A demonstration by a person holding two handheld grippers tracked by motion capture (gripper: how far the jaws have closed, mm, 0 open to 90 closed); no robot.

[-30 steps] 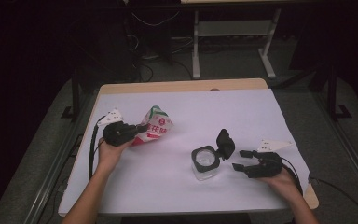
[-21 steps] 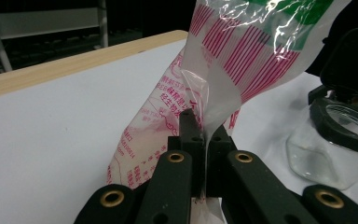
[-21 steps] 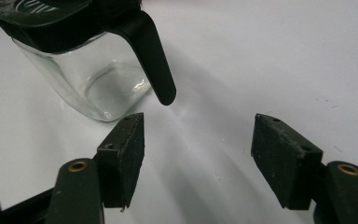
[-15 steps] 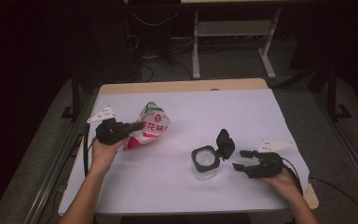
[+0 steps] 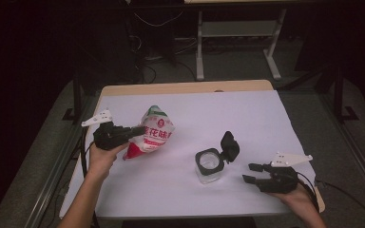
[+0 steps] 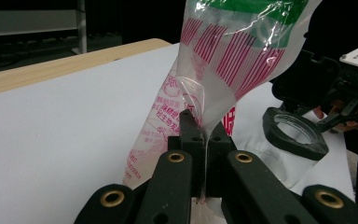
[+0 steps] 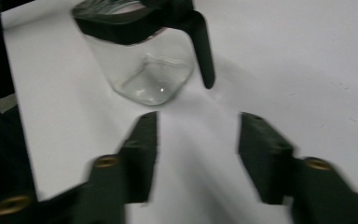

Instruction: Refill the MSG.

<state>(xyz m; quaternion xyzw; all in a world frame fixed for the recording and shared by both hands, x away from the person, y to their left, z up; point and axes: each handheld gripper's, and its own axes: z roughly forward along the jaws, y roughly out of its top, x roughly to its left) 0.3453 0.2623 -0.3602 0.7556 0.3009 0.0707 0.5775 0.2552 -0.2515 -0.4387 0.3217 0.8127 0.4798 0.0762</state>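
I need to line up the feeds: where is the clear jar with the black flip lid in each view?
High view: jar right of centre on the white table, lid open.
Left gripper view: at the right edge, behind the bag.
Right gripper view: top centre-left, beyond the open jaws.
Shared landmark: the jar's black rim and lid.

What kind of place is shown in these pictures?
Probably a lab or workshop set up for recording, not a kitchen: a table under a white sheet, a metal stand with loose cables on the dark floor behind, and dim surroundings.
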